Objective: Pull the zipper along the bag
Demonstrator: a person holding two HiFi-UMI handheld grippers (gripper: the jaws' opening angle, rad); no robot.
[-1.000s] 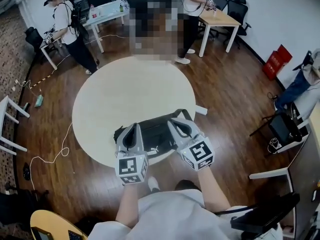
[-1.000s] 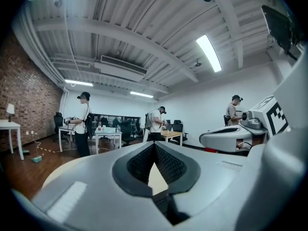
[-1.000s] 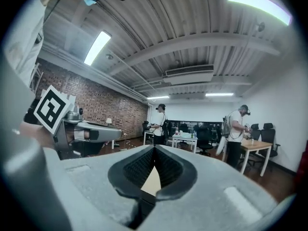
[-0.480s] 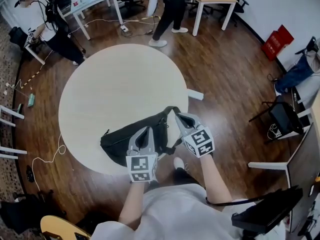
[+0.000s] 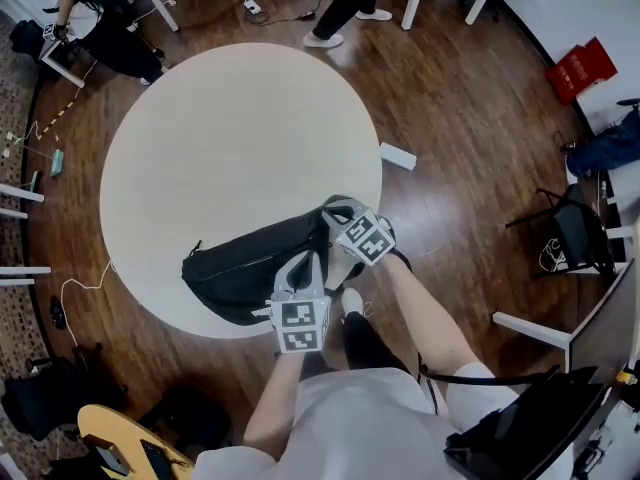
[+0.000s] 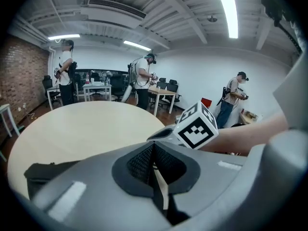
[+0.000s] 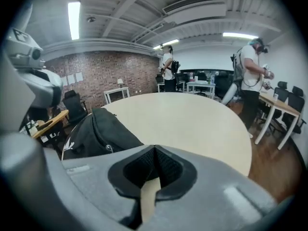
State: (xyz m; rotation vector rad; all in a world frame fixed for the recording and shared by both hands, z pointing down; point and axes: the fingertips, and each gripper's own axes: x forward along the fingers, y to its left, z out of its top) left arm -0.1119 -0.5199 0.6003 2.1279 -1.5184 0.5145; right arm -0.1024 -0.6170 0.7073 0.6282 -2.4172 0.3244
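We've got the black bag [image 5: 245,268] lying along the near right rim of the round bench [image 5: 220,138], and the pale top runs wide open beyond it to the far and left edges. Our left tool [image 5: 303,263] sits at the bag's near edge, jaws pressed together. Our right tool [image 5: 335,210] is at the bag's right end, right by the rim, closed too.

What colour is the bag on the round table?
The bag is black; the head view shows it best.
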